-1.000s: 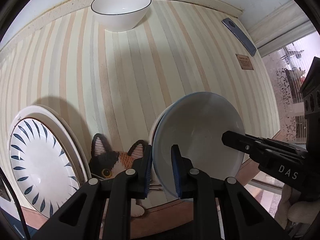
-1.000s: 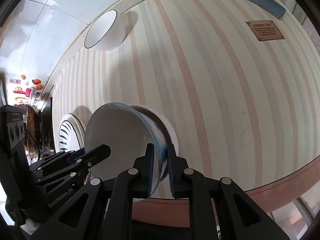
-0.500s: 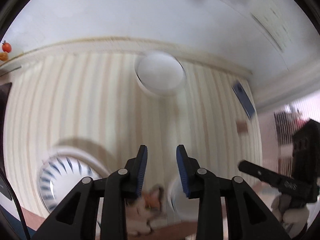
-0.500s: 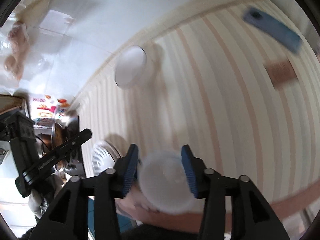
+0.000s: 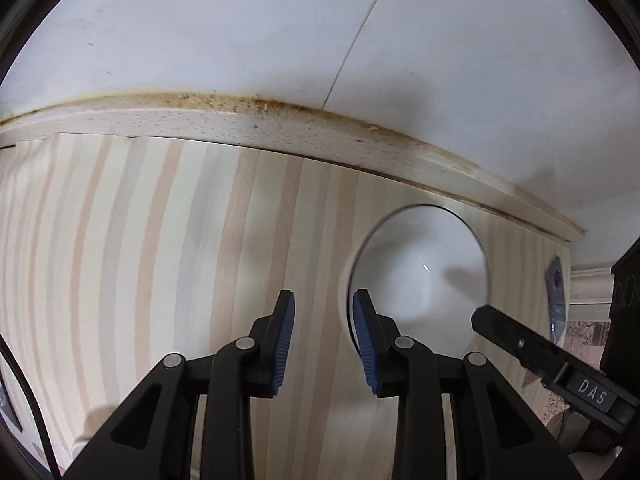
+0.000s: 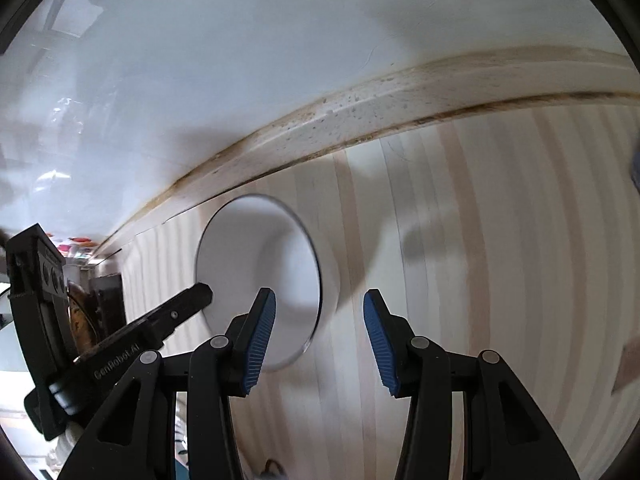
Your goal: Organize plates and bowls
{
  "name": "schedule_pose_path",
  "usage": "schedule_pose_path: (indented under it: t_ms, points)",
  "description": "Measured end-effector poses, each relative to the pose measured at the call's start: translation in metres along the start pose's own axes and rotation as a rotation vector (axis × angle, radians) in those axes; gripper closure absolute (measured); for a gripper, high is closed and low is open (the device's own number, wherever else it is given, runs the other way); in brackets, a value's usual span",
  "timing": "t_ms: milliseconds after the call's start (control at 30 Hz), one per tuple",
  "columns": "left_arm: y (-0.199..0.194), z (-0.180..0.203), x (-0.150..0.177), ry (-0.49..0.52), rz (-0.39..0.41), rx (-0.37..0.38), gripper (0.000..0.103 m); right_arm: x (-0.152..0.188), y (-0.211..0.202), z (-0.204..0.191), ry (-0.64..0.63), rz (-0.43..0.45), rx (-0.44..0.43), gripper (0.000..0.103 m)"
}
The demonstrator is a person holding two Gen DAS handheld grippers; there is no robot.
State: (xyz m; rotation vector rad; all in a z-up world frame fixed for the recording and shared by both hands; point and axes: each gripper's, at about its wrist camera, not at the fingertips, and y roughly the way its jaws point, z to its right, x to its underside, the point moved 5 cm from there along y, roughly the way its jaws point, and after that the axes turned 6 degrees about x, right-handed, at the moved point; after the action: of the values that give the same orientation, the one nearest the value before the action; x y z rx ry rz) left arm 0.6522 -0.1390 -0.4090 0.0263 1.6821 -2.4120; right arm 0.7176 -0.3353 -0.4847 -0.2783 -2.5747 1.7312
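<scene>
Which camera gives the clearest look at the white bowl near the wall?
The left wrist view: the white bowl shows its open inside with its thin dark rim. In the right wrist view the bowl is blurrier, partly behind a finger.

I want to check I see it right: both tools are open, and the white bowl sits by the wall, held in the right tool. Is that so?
Not quite. The right tool holds nothing; the right wrist view shows the white bowl beyond it on the striped table. The left tool is open too.
</scene>
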Motion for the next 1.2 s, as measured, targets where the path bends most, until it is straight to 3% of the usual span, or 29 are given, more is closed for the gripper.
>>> schedule_pose_path:
  t_ms: [200,233,267,333,367,867,1200]
  points:
    - [0.024,-0.002,-0.005,0.007,-0.029,0.0,0.075,-0.015,0.021,0.002,-0.011,-0.037,0.001,0.056]
    - [0.027,-0.001,-0.005,0.012,-0.031,0.002,0.076,-0.016,0.023,0.003,-0.02,-0.043,0.001,0.063]
    - [0.028,-0.002,-0.008,0.021,-0.03,0.003,0.076,-0.016,0.026,0.002,-0.034,-0.048,0.007,0.078]
    - [0.028,0.002,-0.008,0.042,-0.018,0.006,0.09,-0.016,0.029,-0.001,-0.067,-0.052,0.027,0.086]
    - [0.028,0.005,-0.008,0.053,-0.018,0.009,0.091,-0.016,0.028,-0.001,-0.078,-0.049,0.037,0.087]
    - [0.01,0.02,-0.01,0.06,0.036,-0.031,0.092,-0.005,0.02,-0.013,-0.149,-0.066,0.041,0.09]
    - [-0.033,0.031,0.014,0.076,0.076,-0.015,0.092,0.021,-0.027,-0.024,-0.174,-0.031,0.031,0.09]
